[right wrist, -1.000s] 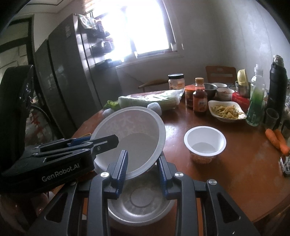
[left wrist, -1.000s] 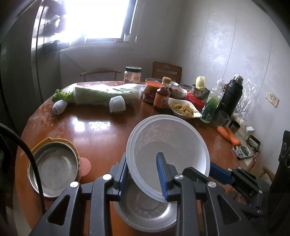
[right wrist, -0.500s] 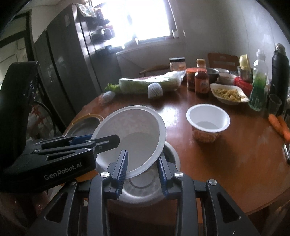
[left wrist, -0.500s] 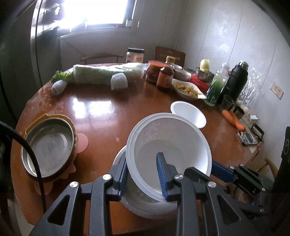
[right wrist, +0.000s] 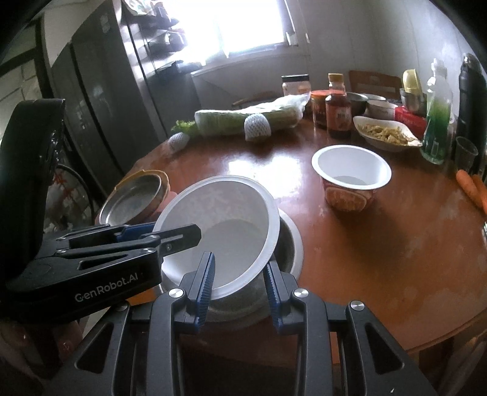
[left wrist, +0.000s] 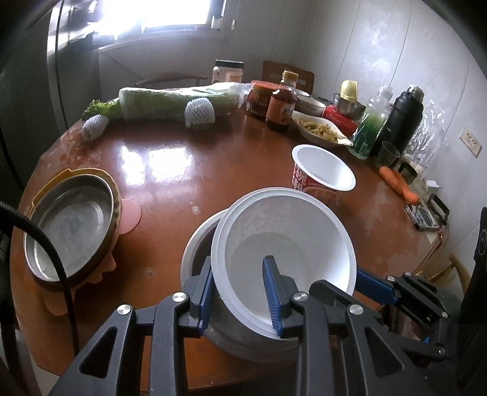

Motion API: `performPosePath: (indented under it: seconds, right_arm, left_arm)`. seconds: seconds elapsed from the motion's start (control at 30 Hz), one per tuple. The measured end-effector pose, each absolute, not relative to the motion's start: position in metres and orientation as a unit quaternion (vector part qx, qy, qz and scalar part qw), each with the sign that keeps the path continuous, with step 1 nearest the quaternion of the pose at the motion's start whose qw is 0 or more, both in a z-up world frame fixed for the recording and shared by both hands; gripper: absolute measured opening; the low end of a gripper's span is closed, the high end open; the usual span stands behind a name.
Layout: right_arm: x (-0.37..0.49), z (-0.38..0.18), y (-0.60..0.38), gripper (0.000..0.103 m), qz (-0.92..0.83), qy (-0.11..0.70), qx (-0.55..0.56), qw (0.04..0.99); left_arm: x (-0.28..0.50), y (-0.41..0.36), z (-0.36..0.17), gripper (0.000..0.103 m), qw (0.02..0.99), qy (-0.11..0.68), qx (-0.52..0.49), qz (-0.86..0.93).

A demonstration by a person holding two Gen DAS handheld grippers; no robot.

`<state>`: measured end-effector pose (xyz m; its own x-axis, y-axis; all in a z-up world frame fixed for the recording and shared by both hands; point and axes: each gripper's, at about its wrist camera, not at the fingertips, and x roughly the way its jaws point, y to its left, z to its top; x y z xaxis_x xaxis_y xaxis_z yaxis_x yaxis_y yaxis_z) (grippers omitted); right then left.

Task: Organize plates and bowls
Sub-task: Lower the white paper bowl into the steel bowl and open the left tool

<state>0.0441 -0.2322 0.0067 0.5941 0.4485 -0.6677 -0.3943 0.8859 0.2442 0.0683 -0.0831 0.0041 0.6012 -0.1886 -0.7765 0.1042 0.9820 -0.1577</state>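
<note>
The left gripper point(left wrist: 240, 292) comes in low from 6 o'clock and pinches the near rim of the white bowl point(left wrist: 283, 240), one blue finger inside the bowl and one outside. The right gripper point(right wrist: 239, 289) also reaches from 6 o'clock, and its blue fingers point(right wrist: 207, 283) stand on each side of the same bowl's rim; I cannot tell if they squeeze it or just sit beside it. The white bowl is tilted and sits over the metal bowl point(left wrist: 197, 243), which rests near the table's front edge. A second ago the metal bowl filled the bottom of the view and looked close up; now both grippers have pulled back and up, so more of the table shows. The cup bowl point(left wrist: 322, 170) with red sides, hidden from the left camera before, now stands at 1 o'clock from the white bowl. The round brown table point(left wrist: 170, 164) is shiny. A metal pan point(left wrist: 70, 225) on a yellow tray sits at 9 o'clock. At 12 o'clock lie a long cabbage point(left wrist: 173, 100), a sauce bottle point(left wrist: 281, 103) and a dish of food point(left wrist: 319, 131). Carrots point(left wrist: 398, 184) lie at 3 o'clock. A bright window point(right wrist: 243, 24) is behind the table.
</note>
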Motion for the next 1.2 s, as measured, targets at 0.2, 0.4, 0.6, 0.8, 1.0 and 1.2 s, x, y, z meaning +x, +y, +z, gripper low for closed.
performPosePath:
  seconds: [0.2, 0.4, 0.6, 0.8, 1.0, 1.2]
  right_arm:
    - [0.046, 0.001, -0.232, 0.034, 0.236, 0.392, 0.035, 0.888]
    - [0.048, -0.002, -0.231, 0.034, 0.234, 0.396, 0.032, 0.887]
    - [0.049, -0.005, -0.228, 0.034, 0.229, 0.401, 0.024, 0.887]
    - [0.049, -0.008, -0.226, 0.034, 0.229, 0.406, 0.023, 0.885]
    - [0.05, -0.008, -0.226, 0.035, 0.228, 0.407, 0.022, 0.884]
    - [0.052, -0.01, -0.225, 0.034, 0.228, 0.41, 0.021, 0.883]
  left_arm:
    - [0.07, -0.083, -0.001, 0.03, 0.891, 0.445, -0.047, -0.081]
    - [0.072, -0.084, -0.005, 0.03, 0.889, 0.449, -0.045, -0.081]
    - [0.074, -0.084, -0.008, 0.031, 0.887, 0.453, -0.041, -0.077]
    - [0.073, -0.083, -0.01, 0.031, 0.887, 0.454, -0.039, -0.077]
    - [0.073, -0.082, -0.011, 0.031, 0.886, 0.456, -0.036, -0.078]
    - [0.074, -0.083, -0.013, 0.031, 0.884, 0.459, -0.038, -0.077]
